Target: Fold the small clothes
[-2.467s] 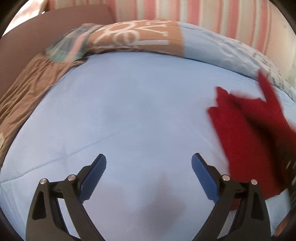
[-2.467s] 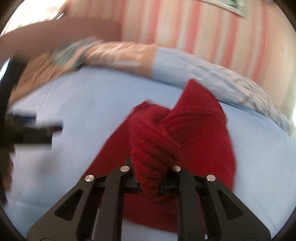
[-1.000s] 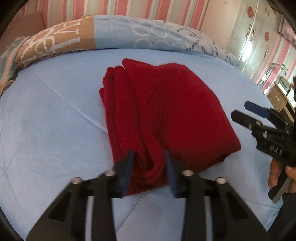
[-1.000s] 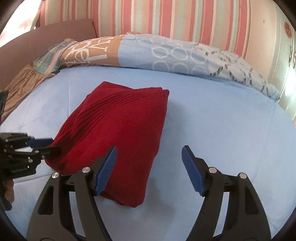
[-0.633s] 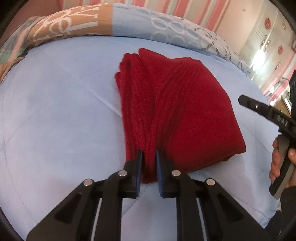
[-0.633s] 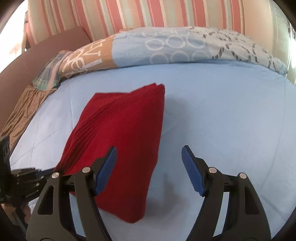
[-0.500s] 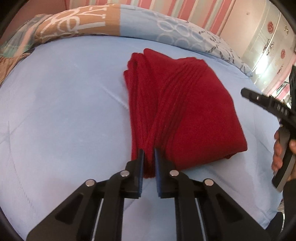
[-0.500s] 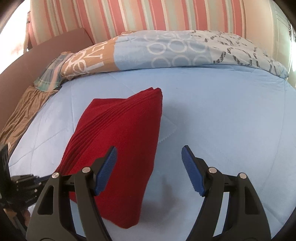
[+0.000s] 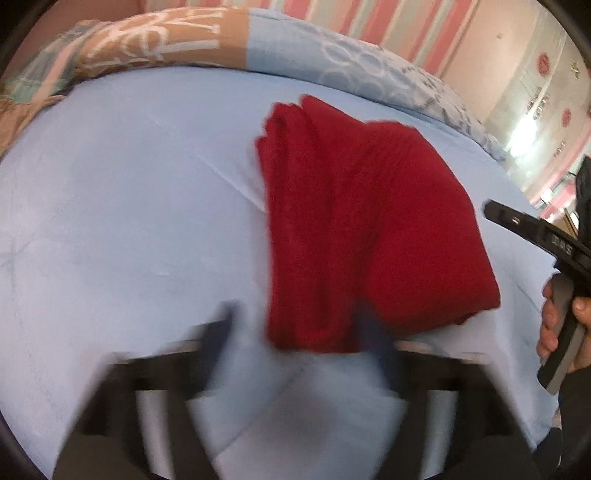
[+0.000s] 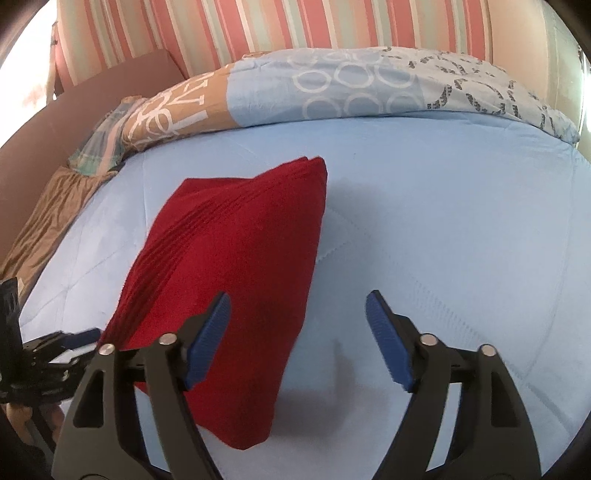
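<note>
Headboard (image 10: 110, 88): brown panel, far left of the red knit garment, against the striped wall (image 10: 258, 26).
Brown cloth (image 10: 40, 218): crumpled at the bed's left edge, left of the garment and apart from it.
Patterned quilt (image 10: 332, 85): rolled along the far side of the bed, beyond the garment; tan with white lettering at its left end, pale blue with rings and dark marks to the right.
Left gripper (image 9: 299, 332): blurred by motion in its own view; the fingers stand wide apart on either side of the garment's near end and grip nothing. In the right wrist view it shows at the garment's lower left corner.
Red knit garment (image 10: 236, 266): folded into a thick, ribbed bundle, lying flat on the light blue bedsheet (image 10: 443, 221), its stacked fold edges on its left side in the left wrist view.
Right gripper (image 10: 297, 328): fingers spread wide and empty; its left blue pad (image 10: 208, 338) is over the garment's right edge, the other over bare sheet. Whether the pad touches the knit I cannot tell.
Person's hand (image 9: 557, 314): right of the garment, wrapped round the right gripper's handle.
</note>
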The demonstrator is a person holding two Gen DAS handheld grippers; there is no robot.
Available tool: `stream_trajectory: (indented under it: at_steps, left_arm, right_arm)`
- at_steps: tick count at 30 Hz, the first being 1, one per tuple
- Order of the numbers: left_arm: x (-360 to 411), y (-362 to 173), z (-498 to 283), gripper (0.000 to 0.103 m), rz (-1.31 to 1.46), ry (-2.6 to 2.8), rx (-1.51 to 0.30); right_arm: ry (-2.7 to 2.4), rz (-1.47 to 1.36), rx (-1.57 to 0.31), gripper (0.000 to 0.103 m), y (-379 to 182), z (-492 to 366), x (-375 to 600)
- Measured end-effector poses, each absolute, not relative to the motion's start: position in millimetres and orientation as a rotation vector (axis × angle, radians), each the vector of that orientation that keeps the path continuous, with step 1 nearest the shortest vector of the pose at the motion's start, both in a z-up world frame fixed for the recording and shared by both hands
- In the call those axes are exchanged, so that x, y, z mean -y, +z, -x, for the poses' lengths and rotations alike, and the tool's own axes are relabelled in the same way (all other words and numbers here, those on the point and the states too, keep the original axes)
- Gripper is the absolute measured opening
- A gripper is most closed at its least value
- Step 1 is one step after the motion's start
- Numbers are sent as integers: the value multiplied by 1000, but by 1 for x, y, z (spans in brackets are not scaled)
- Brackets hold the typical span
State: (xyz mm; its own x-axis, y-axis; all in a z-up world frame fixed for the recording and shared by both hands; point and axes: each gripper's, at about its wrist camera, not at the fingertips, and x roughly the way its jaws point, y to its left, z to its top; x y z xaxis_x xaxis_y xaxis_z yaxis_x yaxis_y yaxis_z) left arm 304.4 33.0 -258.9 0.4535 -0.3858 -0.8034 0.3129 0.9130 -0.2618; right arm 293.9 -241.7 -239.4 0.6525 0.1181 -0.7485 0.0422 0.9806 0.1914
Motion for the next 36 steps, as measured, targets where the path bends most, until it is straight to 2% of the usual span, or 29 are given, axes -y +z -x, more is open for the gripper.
stream_trajectory:
  at_steps: [10, 21, 25, 26, 27, 32, 36]
  left_arm:
    - [-56, -241, -327, 90, 122, -435, -1050]
    - [-15, -272, -347, 90, 118, -628, -1186]
    - [-20, -272, -341, 88, 138, -633, -1172]
    - [-19, -271, -339, 80, 124, -641, -1165]
    - [-18, -270, -338, 67, 124, -663, -1167]
    - [-13, -267, -336, 56, 61, -654, -1142]
    - [-6, -263, -334, 54, 13, -645, -1124]
  right_arm:
    - [24, -183, -869, 83, -240, -290, 249]
    - [11, -58, -866, 83, -241, -290, 239]
    - [14, -79, -872, 83, -244, -292, 241]
    - [14, -89, -877, 83, -245, -293, 242]
    - [13, -99, -882, 83, -246, -294, 244]
    - [27, -188, -909, 83, -254, -299, 253]
    - [73, -306, -934, 84, -265, -301, 259]
